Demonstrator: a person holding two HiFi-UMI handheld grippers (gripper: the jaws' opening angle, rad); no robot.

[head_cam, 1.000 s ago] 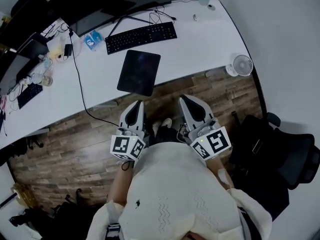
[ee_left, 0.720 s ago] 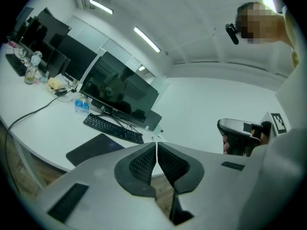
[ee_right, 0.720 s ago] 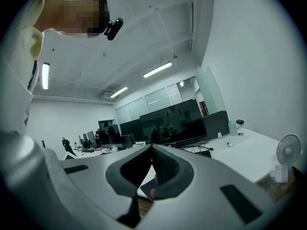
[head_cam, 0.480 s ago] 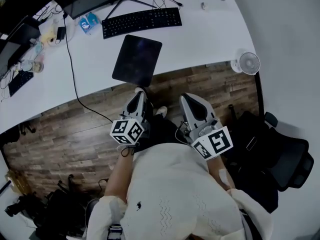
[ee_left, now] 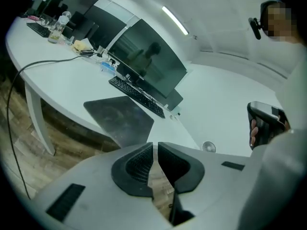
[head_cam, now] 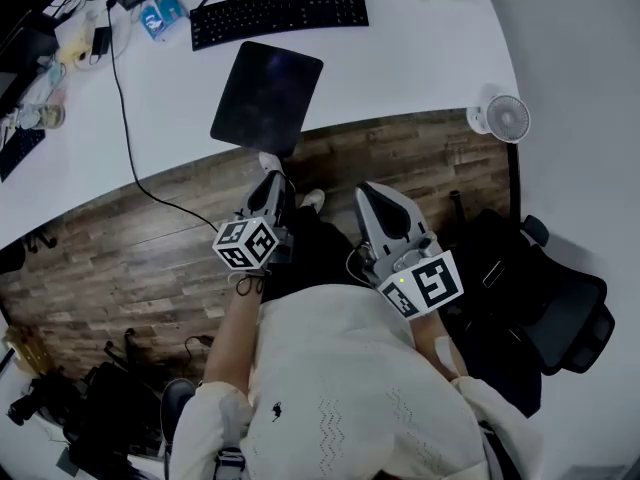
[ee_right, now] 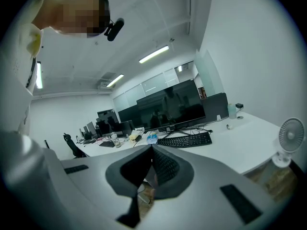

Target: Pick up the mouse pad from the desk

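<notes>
The dark rectangular mouse pad [head_cam: 266, 96] lies flat on the white desk [head_cam: 420, 63], its near corner at the desk's front edge. In the left gripper view the mouse pad [ee_left: 120, 118] sits ahead of the jaws and a little left. My left gripper [head_cam: 274, 180] hangs over the wooden floor in front of the desk, short of the pad, shut and empty. My right gripper [head_cam: 363, 192] hangs beside it to the right, also shut with nothing in it. In the gripper views, the left gripper [ee_left: 155, 151] and right gripper [ee_right: 151, 150] each show pads together. The right gripper view does not show the pad.
A black keyboard [head_cam: 280, 12] lies behind the pad, below dark monitors [ee_left: 148, 61]. A small white fan [head_cam: 506, 118] stands at the desk's right end. A black cable [head_cam: 125, 138] trails off the desk to the floor. A black office chair [head_cam: 560, 308] stands to my right.
Both grippers have sunk, the left one more, and its marker cube has rolled. The desk and pad now sit higher in the head view.
</notes>
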